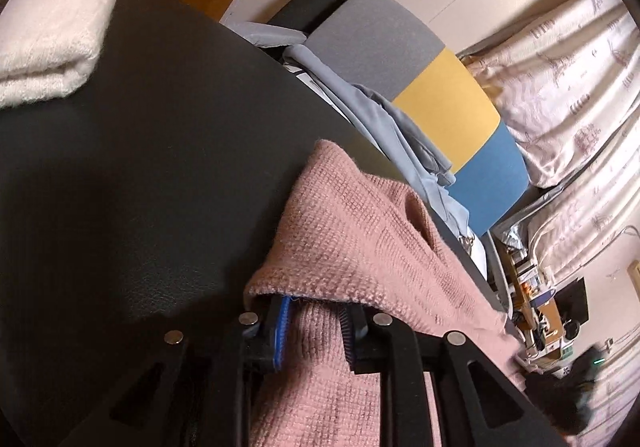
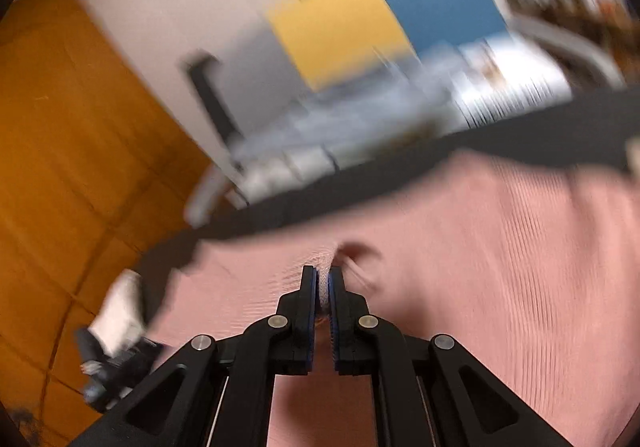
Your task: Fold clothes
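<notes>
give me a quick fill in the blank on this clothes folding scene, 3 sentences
1. Both tongs, left tongs and right tongs, are shut on the ____ knit garment.
2. The folded towel on the black tabletop is ____ in colour.
3. On the chair back, the panel between the grey panel and the blue panel is ____.

Missing words: pink; white; yellow

we see a dusty pink waffle-knit sweater (image 1: 352,231) on a black tabletop (image 1: 140,167) — beside a folded white fluffy towel (image 1: 52,31) — grey, yellow and blue panels behind.
</notes>
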`<action>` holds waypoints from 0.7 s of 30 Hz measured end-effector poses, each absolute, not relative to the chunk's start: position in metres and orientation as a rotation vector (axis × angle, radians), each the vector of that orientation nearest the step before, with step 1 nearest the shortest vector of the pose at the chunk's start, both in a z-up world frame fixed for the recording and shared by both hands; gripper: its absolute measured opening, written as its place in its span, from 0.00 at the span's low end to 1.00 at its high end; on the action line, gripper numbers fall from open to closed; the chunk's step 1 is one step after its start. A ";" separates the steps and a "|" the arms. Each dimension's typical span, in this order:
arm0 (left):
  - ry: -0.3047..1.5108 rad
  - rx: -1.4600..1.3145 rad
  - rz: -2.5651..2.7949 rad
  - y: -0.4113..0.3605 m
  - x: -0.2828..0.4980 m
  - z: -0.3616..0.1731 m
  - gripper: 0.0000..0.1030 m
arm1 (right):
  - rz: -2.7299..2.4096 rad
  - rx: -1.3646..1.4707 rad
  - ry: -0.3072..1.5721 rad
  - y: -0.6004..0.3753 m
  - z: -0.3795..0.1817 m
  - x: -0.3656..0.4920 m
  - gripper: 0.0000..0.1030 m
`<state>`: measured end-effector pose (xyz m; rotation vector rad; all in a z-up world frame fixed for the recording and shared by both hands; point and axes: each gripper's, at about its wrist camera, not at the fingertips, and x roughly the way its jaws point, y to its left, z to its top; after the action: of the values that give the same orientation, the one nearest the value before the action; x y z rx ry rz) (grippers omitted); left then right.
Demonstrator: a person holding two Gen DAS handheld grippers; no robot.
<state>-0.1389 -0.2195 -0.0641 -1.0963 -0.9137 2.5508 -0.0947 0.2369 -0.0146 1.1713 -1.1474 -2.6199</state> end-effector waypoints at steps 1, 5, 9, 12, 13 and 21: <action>-0.903 -1.098 2.550 -0.217 -0.139 -0.063 0.20 | -2.612 1.176 -1.162 0.239 -0.019 -0.092 0.06; -0.899 -1.099 2.543 -0.216 -0.139 -0.063 0.21 | -2.579 1.196 -1.219 0.247 -0.036 -0.081 0.10; -0.893 -1.092 2.539 -0.214 -0.139 -0.062 0.21 | -2.617 1.106 -1.193 0.256 -0.015 -0.077 0.21; -0.887 -1.090 2.539 -0.214 -0.138 -0.062 0.22 | -2.646 1.050 -1.131 0.255 0.000 -0.086 0.45; -0.886 -1.088 2.539 -0.213 -0.139 -0.062 0.23 | -2.649 1.045 -1.113 0.254 0.004 -0.089 0.45; -0.866 -1.077 2.552 -0.211 -0.139 -0.062 0.24 | -2.703 1.284 -0.589 0.198 0.005 -0.144 0.09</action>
<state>-0.1386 -0.2109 -0.0624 -1.0772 -0.8659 2.5519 -0.1438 0.1980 0.0052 1.2845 -0.5895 -2.7030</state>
